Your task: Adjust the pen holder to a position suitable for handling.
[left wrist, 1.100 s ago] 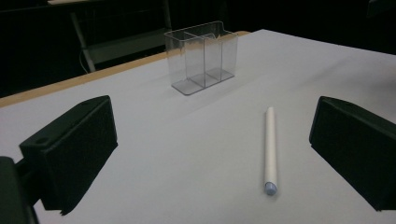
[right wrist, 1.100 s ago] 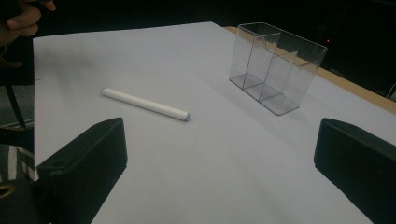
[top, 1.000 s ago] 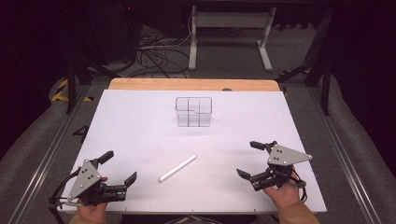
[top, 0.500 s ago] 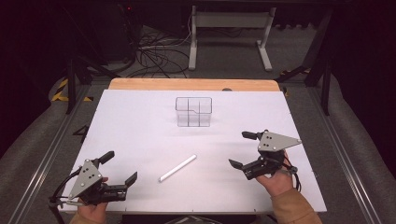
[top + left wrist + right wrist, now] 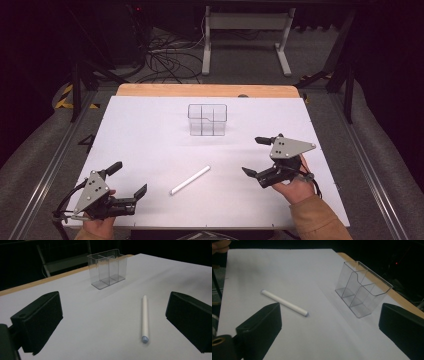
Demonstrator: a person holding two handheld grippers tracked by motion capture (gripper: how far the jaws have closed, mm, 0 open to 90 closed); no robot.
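While the left tool [image 5: 123, 183] rests at the near left corner of the table [image 5: 150, 130], its two black jaws stand wide apart with nothing between them. In the left gripper view the white stick [image 5: 144, 318] lies flat on the white surface ahead, between the lines of the jaws but well clear of both. Count: one stick, one end showing a bluish tip. No brand, label or writing can be read on any item.

In the high view the stick [image 5: 190, 180] lies slantwise at the near middle of the table, apart from both tools. Beyond it, toward the far edge, stands one clear plastic organiser [image 5: 207, 119], upright, with inner walls dividing it into compartments; it looks empty.

At the right, the right tool [image 5: 257, 157] is held above the table in the person's hand [image 5: 291, 187], pointing left toward the stick. Its jaws have just been closing a little yet remain wide apart, with nothing between them.

Count: two tools, two hands.
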